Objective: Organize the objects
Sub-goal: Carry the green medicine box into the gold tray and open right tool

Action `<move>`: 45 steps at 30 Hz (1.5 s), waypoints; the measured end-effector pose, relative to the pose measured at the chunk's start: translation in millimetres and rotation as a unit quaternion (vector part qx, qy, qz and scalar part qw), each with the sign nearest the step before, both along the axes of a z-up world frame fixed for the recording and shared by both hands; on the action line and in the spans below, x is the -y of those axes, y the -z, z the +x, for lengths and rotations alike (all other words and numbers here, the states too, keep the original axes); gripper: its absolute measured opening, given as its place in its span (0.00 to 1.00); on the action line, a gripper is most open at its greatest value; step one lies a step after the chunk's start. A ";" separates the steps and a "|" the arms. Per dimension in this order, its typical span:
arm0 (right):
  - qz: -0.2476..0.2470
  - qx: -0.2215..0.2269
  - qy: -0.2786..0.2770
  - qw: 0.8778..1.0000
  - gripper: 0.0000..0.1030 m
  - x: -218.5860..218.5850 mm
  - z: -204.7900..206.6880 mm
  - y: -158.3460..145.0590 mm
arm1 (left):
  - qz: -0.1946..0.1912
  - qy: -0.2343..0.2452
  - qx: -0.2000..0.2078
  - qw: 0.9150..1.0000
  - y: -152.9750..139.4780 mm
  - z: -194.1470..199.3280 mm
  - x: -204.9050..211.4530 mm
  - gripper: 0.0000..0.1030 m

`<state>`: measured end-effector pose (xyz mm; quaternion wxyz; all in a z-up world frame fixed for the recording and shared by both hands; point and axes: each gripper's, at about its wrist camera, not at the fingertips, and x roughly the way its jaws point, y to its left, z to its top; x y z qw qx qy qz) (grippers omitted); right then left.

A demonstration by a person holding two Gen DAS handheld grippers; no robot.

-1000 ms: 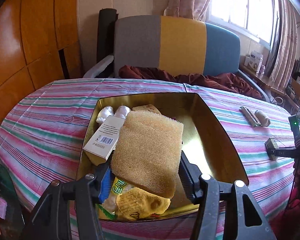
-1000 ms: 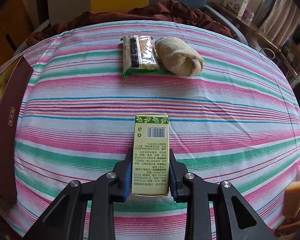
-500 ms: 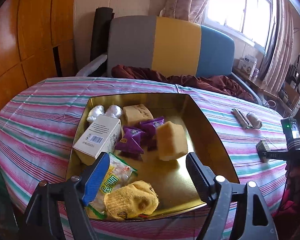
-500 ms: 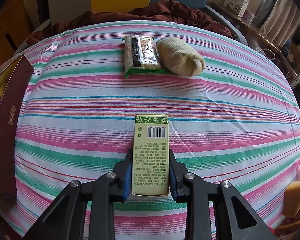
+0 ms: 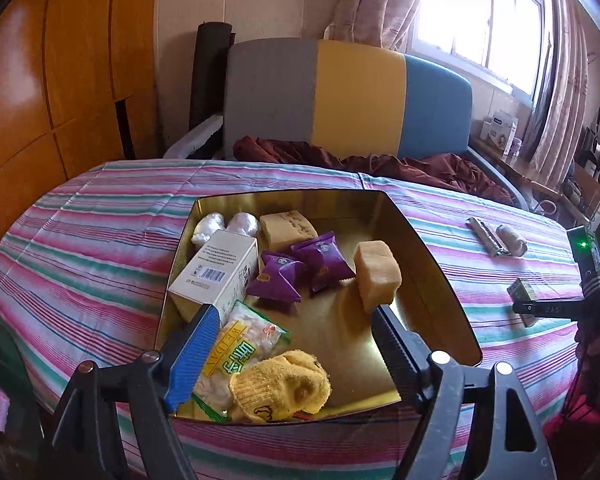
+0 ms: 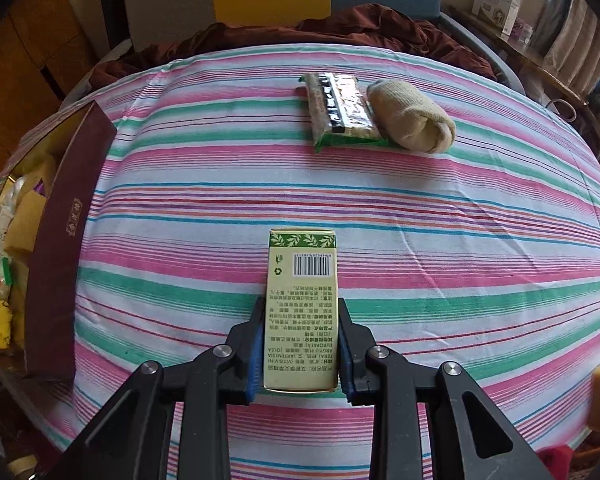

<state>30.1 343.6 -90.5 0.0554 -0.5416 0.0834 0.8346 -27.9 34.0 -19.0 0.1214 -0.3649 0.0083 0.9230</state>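
1. Left claw (image 5: 290, 344): jaws have just been opening and now stand wide apart with nothing between the pads; it hangs over the near end of the gold tray (image 5: 432, 276).
2. Just past the left claw's tips, inside the tray: a tan sponge block (image 5: 377, 276) standing near the right wall, free of the claw.
3. Also in the tray: a yellow sock (image 5: 280, 386) at the near edge, lying partly on a clear snack bag (image 5: 240, 344); a white box (image 5: 216, 276) tilted against the left wall; two purple packets (image 5: 300, 270) side by side in the middle; a second tan block (image 5: 286, 228) and two white wrapped lumps (image 5: 224, 224) along the far wall.
4. Right claw (image 6: 300, 344): jaws clamped on the near end of a green-and-cream carton (image 6: 300, 304), barcode face up, pads pressing both long sides. From the left wrist view the carton appears held just above the cloth.
5. Beyond the carton, well apart from it: a flat snack pack (image 6: 340, 110) and a rolled beige sock (image 6: 412, 120), touching each other on the counter.
6. Counter: covered by a striped cloth (image 6: 460, 216) in pink, green and white. The tray's dark red outer wall (image 6: 66, 240) shows at the left edge of the right wrist view.
7. Behind the counter: a grey, yellow and blue chair back (image 5: 348, 96) and a crumpled maroon blanket (image 5: 380, 162).
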 end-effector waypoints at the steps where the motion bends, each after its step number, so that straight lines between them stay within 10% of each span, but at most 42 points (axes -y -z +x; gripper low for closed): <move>1: -0.008 -0.006 -0.006 1.000 0.29 5.9 2.0 -3.3 | 0.004 0.000 0.002 1.000 0.6 0.0 1.1 0.77; 14: -0.078 -0.086 -0.206 0.972 0.29 167.6 4.1 -67.5 | 0.027 -0.023 0.010 0.999 6.9 -5.3 24.2 0.74; 23: -0.080 -0.043 -0.280 0.956 0.30 246.1 -17.7 -37.7 | 0.041 -0.064 0.028 0.997 17.5 -10.8 58.9 0.73; 28: -0.083 -0.023 -0.279 0.957 0.30 253.9 -28.6 -17.9 | 0.031 -0.065 0.021 0.997 18.4 -10.5 58.9 0.73; 32: -0.093 -0.024 -0.273 0.957 0.58 246.4 -25.2 -15.0 | 0.024 -0.060 0.025 0.998 20.9 -10.2 53.4 0.73; 45: -0.100 -0.088 -0.224 0.965 0.58 185.8 -7.4 -52.9 | 0.000 -0.032 0.007 0.999 5.9 -6.4 27.1 0.71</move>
